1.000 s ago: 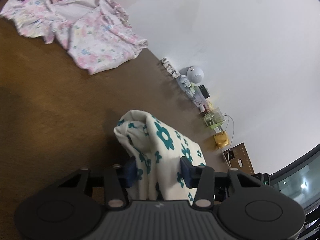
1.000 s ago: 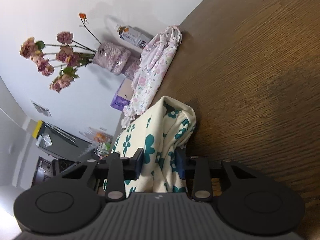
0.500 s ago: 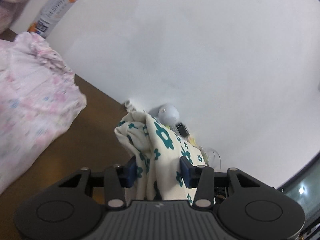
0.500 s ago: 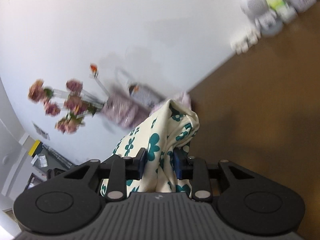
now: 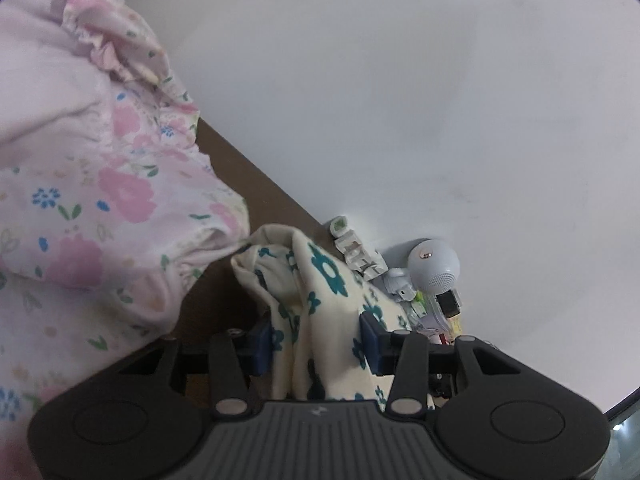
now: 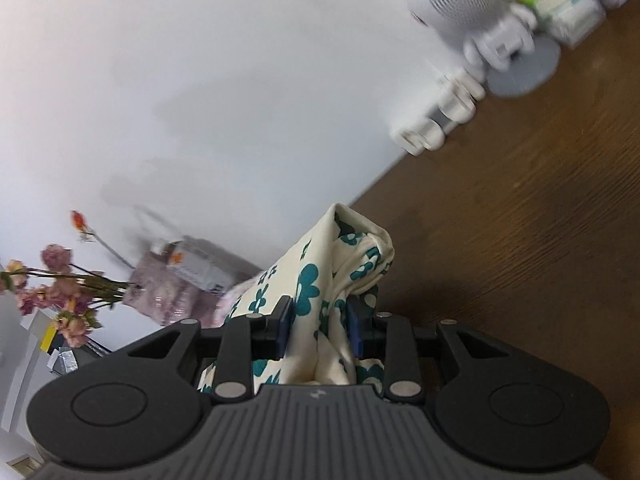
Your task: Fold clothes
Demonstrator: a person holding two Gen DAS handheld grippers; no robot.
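Note:
A cream garment with teal flowers [image 5: 316,292] is bunched between the blue pads of my left gripper [image 5: 318,342], which is shut on it. Another bunch of the same cream garment [image 6: 340,280] is pinched in my right gripper [image 6: 320,328], also shut. Both bunches stick up past the fingertips. The rest of the cloth hangs below, out of sight. A pink floral garment [image 5: 80,184] lies crumpled on the brown table [image 5: 256,196], close on the left in the left wrist view.
Along the white wall stand a round white speaker [image 5: 434,266], small white blocks [image 5: 356,252] and little boxes [image 6: 560,4]. A vase of dried flowers [image 6: 60,288] and a bottle [image 6: 196,268] stand far left in the right wrist view. Brown tabletop [image 6: 540,240] stretches right.
Both grippers have carried the flowered garment toward the wall. The pink floral garment, the speaker and the blocks now loom much closer. Both grips are unchanged.

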